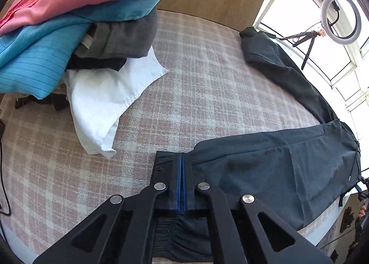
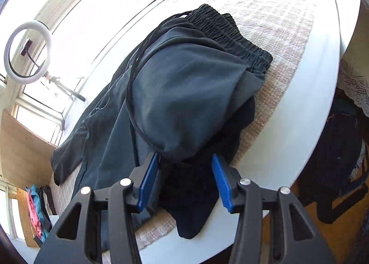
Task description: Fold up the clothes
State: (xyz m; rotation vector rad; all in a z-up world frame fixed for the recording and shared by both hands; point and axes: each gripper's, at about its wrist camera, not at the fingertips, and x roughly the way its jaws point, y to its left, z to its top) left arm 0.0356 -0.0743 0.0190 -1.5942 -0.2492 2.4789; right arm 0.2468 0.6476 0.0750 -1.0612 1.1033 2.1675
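A round white surface (image 2: 299, 111) carries a pink-and-cream plaid cloth (image 1: 196, 84); wood panelling and a bright window (image 1: 299, 5) stand behind it, and wood floor shows below its rim.

Ahead and to the left of the left tool (image 1: 181, 160) sits a pile of folded clothes (image 1: 69, 22): pink on top, then blue, grey and black, with a white piece spilling toward the tool. The left tool's blue pads are pressed together, pinching the elastic waistband of the dark trousers (image 1: 265, 167). From that tool the trousers run rightward along the surface, and one leg stretches away toward the window. Beyond the leg end a ring light (image 1: 341, 17) stands on a small tripod.

The right tool (image 2: 185, 162) has its jaws spread, the bunched trouser fabric lying between them; whether the pads touch it cannot be told. Ahead of it the gathered waistband points away, toward the far rim. To its right, off the surface, a dark bag (image 2: 334, 160) rests on the floor.
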